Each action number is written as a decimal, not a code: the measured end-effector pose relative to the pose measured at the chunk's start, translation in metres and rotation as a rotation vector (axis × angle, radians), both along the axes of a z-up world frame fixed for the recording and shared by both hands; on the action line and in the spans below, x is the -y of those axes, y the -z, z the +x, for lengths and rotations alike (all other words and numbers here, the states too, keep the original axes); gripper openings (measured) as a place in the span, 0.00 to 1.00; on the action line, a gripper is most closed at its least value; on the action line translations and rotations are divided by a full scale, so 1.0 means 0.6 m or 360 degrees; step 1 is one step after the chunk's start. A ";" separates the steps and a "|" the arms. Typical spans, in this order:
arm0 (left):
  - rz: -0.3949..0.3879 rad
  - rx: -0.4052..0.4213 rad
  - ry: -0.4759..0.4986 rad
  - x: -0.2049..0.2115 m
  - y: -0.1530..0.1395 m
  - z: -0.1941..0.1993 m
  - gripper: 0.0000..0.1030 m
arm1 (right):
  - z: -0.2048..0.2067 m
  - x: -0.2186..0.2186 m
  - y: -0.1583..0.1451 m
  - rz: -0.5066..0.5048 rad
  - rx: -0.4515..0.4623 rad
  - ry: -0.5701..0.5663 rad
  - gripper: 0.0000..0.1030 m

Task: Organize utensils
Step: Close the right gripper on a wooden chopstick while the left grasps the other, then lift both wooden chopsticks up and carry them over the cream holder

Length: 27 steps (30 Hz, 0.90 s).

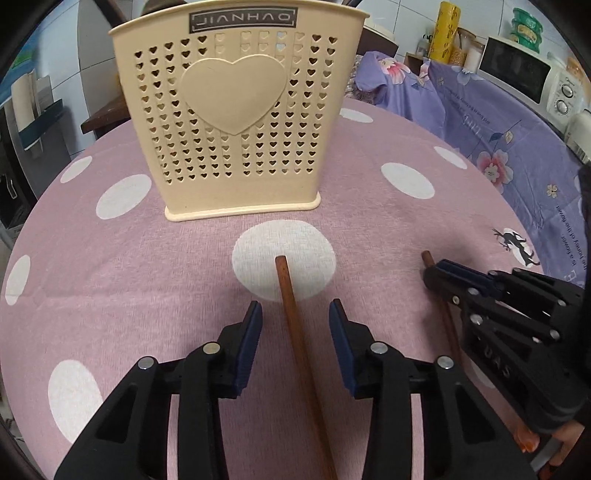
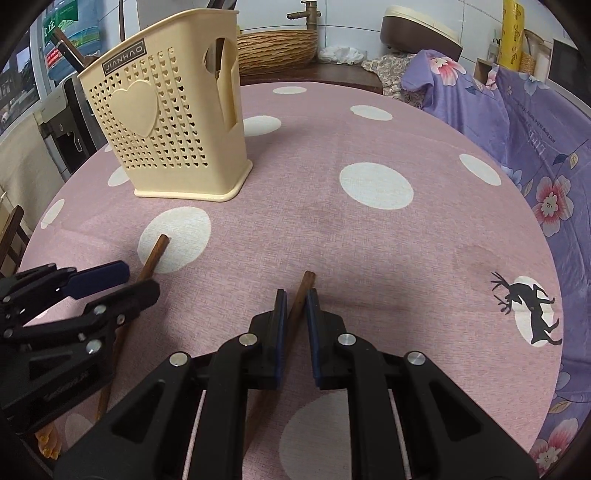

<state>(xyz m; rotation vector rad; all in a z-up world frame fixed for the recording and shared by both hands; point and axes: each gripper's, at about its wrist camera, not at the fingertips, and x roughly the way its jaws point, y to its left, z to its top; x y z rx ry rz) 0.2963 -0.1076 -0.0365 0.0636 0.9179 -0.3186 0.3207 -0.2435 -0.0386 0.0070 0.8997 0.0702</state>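
A cream perforated utensil holder (image 1: 236, 110) (image 2: 166, 122) with a heart on its front stands upright at the far side of the pink dotted tablecloth (image 1: 369, 229). A brown chopstick (image 1: 291, 314) lies on the cloth between the fingers of my left gripper (image 1: 294, 308). That gripper is open, with a gap on each side of the stick. The right wrist view shows the left gripper (image 2: 138, 278) at its left edge, over that same chopstick (image 2: 155, 254). My right gripper (image 2: 296, 295) is shut on a second chopstick (image 2: 306, 280), and it shows in the left wrist view too (image 1: 434, 273).
A purple floral cloth (image 2: 517, 129) drapes along the right side. Behind it are a microwave (image 1: 524, 74) and a yellow roll (image 1: 447, 29). A woven basket (image 2: 277, 46) and a rice cooker (image 2: 417, 29) sit beyond the table's far edge.
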 end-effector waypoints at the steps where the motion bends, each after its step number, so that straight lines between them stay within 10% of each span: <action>1: 0.0012 0.0004 -0.0006 0.001 -0.001 0.004 0.33 | -0.001 -0.001 0.000 -0.0002 0.0003 0.0004 0.11; 10: 0.0084 0.0015 -0.0056 -0.003 -0.001 0.018 0.11 | -0.011 -0.006 -0.001 0.0043 -0.0017 0.0055 0.13; 27: 0.0115 0.0037 -0.0079 0.004 0.001 0.018 0.08 | -0.007 -0.048 0.000 -0.0001 0.0000 0.0011 0.10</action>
